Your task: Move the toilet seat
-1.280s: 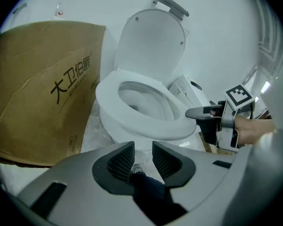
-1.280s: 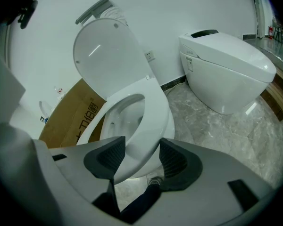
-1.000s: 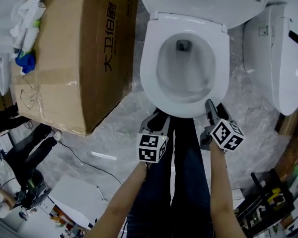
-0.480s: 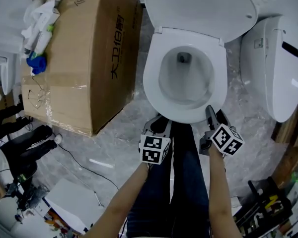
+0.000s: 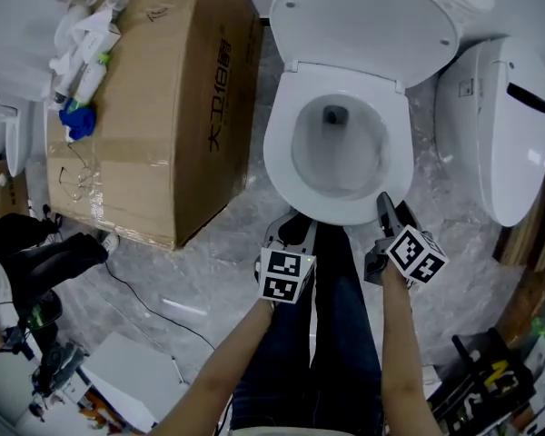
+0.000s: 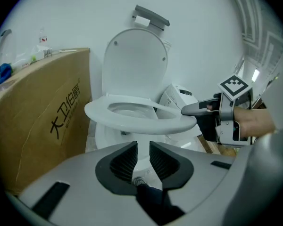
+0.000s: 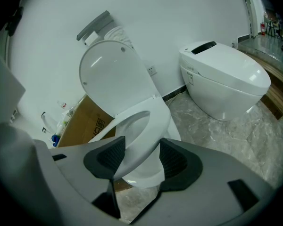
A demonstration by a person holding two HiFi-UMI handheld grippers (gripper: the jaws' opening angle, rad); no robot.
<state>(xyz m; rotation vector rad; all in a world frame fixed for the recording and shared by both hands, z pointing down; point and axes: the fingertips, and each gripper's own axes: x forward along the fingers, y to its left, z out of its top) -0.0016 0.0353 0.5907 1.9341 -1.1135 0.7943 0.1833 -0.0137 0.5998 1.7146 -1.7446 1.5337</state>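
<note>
nearest, the left gripper point(image 6: 142, 157) sits low in front of the toilet bowl point(image 6: 103, 136). its jaws have just been closing to a narrow gap, and nothing is between them. the rim passes above and beyond, so this hand seems to be standing by rather than carrying.

just beside it, the right gripper point(image 7: 137, 159) does the work. its jaws stand wide, one pad on each face of the front-right rim of the toilet seat point(image 7: 148, 124), a grip at the free end where a hinged ring is easiest to swing.

the seat's front seems lifted a little off the bowl, with its back end at the hinge. behind it the lid point(image 6: 134, 62) stands upright against the wall, out of the seat's path.

farther off, a cardboard box point(image 5: 145, 107) flanks the toilet on the left and a second toilet point(image 7: 226, 79) on the right.
</note>
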